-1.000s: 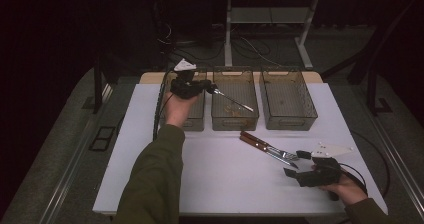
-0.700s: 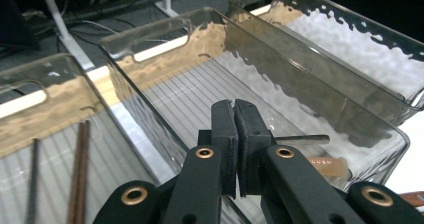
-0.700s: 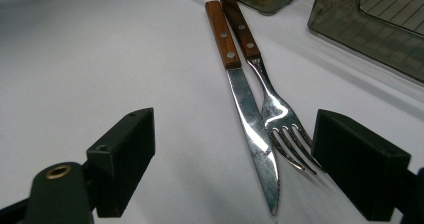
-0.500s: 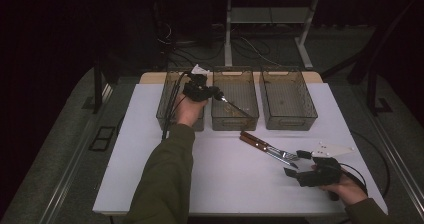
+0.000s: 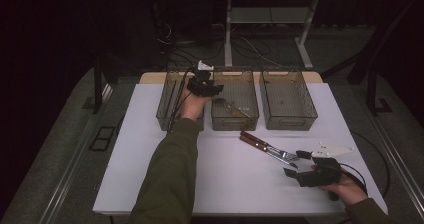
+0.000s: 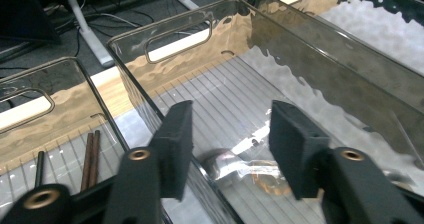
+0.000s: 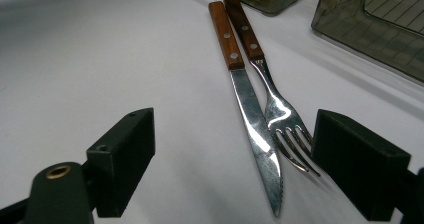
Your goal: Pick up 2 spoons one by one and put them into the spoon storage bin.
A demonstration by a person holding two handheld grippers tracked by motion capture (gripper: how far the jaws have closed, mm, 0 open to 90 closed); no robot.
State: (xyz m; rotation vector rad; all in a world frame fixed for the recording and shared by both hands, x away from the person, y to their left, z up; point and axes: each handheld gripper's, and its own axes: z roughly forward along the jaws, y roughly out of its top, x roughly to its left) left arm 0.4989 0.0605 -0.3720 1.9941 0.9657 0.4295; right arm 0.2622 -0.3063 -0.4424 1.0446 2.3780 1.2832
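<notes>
The left gripper (image 5: 206, 86) jaws have just been opening, a spoon (image 6: 235, 161) lying beneath them in the middle bin (image 6: 310, 64). The right gripper (image 7: 235, 159) jaws stand open, the knife (image 7: 252, 119) and fork (image 7: 280, 114) tips lying between them on the table (image 7: 75, 59).

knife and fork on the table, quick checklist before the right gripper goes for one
1. Right gripper jaws open, nothing between pads: ok.
2. Knife and fork lie flat on the table: ok.
3. Fork apart from knife for a clean single pick: not ok, they lie side by side, touching.
4. Left gripper open over the middle bin: ok.
5. Spoon lying in that bin: ok.
</notes>
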